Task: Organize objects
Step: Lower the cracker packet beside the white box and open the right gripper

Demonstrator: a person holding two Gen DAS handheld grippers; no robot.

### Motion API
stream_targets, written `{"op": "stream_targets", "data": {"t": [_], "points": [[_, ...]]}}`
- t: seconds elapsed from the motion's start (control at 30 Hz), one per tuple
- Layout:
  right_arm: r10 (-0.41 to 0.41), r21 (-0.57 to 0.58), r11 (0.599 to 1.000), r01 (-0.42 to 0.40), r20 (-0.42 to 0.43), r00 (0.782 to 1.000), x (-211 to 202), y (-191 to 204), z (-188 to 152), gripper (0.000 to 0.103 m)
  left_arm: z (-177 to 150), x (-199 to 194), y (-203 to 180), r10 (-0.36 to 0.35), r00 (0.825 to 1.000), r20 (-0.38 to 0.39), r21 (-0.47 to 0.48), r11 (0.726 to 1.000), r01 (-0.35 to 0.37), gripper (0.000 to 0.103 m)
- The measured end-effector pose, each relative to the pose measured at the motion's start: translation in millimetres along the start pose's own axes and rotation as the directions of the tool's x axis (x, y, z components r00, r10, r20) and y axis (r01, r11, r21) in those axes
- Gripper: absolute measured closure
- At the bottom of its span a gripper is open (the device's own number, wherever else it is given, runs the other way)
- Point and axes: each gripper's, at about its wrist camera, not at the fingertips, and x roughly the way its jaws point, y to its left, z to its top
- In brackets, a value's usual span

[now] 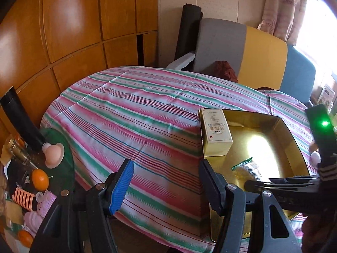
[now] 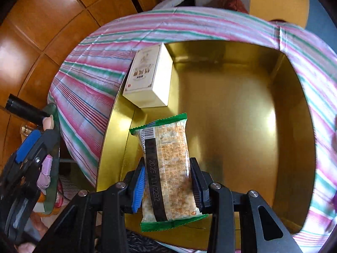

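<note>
The right tool (image 2: 168, 187) held the snack packet (image 2: 166, 168) tight, its long side pointing away, just above the gold tray (image 2: 242, 109) near the white box (image 2: 147, 80), while the left tool (image 1: 166, 187) stood wide and empty beside it.

Black hand-held gripper (image 2: 168, 181), blue ribbed pad, silver screws

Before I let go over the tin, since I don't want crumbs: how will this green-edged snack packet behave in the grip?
The snack packet looks light and thin. It hangs from the right gripper without sagging, so it is probably fairly stiff inside. Its glossy film may slide between the pads. The contents look like a brittle cracker, so a hard squeeze could break them. Dropped, it should land flat in the gold tin.
</note>
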Motion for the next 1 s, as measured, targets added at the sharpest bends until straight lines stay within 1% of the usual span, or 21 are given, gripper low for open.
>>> {"op": "stream_targets", "data": {"t": [0.33,0.57,0.77,0.87,1.0], "points": [[-0.02,0.049,0.999,0.021,-0.027,0.999,22.8,11.9,15.0,0.063,-0.8,9.3,16.6,0.001,1.0,-0.022,-0.044,0.999,-0.002,0.038],[-0.036,0.072,0.997,0.039,-0.041,0.998,37.8,17.8,25.7,0.063,-1.4,13.3,20.7,-0.007,0.999,-0.035,-0.055,0.998,0.005,0.038],[-0.048,0.074,0.996,0.051,-0.038,0.998,48.8,26.5,30.5,0.062,-1.8,17.0,22.3,-0.009,0.999,-0.048,-0.061,0.998,0.006,0.038],[-0.041,0.064,0.997,0.043,-0.034,0.999,52.2,31.6,31.2,0.062,-2.1,18.0,23.0,-0.008,0.999,-0.049,-0.062,0.998,0.005,0.038],[-0.028,0.034,0.999,0.028,-0.001,1.0,44.8,34.6,26.8,0.062,-2.8,18.4,23.4,-0.012,0.999,-0.049,-0.065,0.998,0.009,0.038]]}}
